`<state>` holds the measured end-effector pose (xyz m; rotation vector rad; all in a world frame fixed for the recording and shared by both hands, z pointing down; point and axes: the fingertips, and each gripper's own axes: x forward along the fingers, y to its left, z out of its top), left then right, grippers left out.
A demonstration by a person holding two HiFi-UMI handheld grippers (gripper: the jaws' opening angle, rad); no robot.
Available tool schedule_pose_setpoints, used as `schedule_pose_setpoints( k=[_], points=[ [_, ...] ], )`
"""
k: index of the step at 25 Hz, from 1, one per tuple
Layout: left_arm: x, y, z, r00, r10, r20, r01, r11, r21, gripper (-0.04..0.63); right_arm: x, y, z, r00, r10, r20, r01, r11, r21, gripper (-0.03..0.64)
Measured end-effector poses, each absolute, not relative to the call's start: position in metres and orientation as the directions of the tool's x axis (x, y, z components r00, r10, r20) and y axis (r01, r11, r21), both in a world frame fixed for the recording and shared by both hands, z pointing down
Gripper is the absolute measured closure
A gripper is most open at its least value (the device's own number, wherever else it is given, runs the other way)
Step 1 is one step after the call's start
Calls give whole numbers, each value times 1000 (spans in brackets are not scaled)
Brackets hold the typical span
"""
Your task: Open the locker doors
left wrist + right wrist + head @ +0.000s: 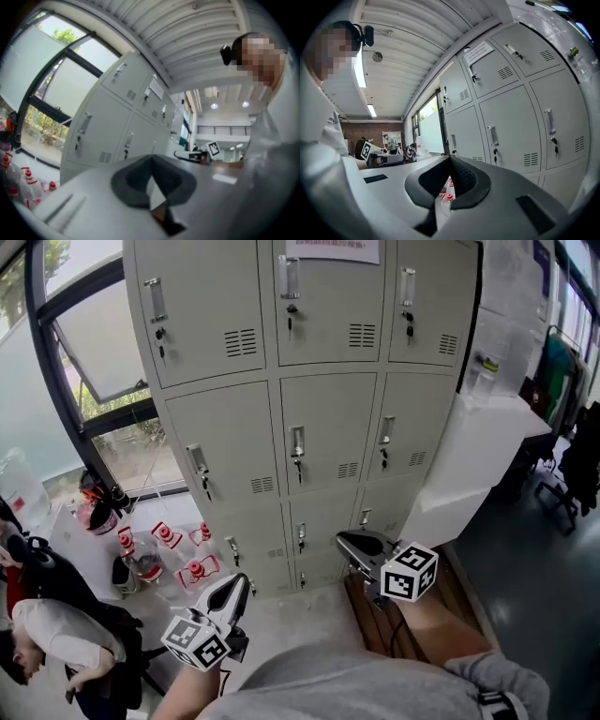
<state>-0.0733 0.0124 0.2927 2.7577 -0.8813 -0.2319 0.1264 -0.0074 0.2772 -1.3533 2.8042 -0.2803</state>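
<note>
A grey bank of lockers [319, 381] stands ahead, three columns wide, with every visible door closed. Each door has a metal handle [297, 442] with a key hanging under it. My left gripper [238, 583] is low at the left, short of the bottom row, its jaws together and holding nothing. At the right my right gripper [347, 540] points toward the lower doors, also shut and empty. In the left gripper view the left gripper [151, 161] has the lockers [108, 117] off to its left. The right gripper [451, 160] has the lockers [511, 117] to its right.
Several red-capped bottles [173, 554] sit on the floor left of the lockers, below a window [84, 343]. A white table [478, 456] stands against the lockers' right side, with a wooden platform [370, 615] beneath me. A person [47, 634] crouches at the lower left.
</note>
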Motion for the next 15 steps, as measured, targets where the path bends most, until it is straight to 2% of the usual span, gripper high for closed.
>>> schedule_pose_setpoints(
  k=[7,15],
  points=[
    [-90,-99,275,856,-512,-70,-482,-840,248,594,110,-103,263,-568,-821,50,-815,553,-174,611],
    [-27,-170,256,820,-560,-114,-521,-815,254,593,159,-167,250,-621,-782,58,-781,609,-140,611]
  ],
)
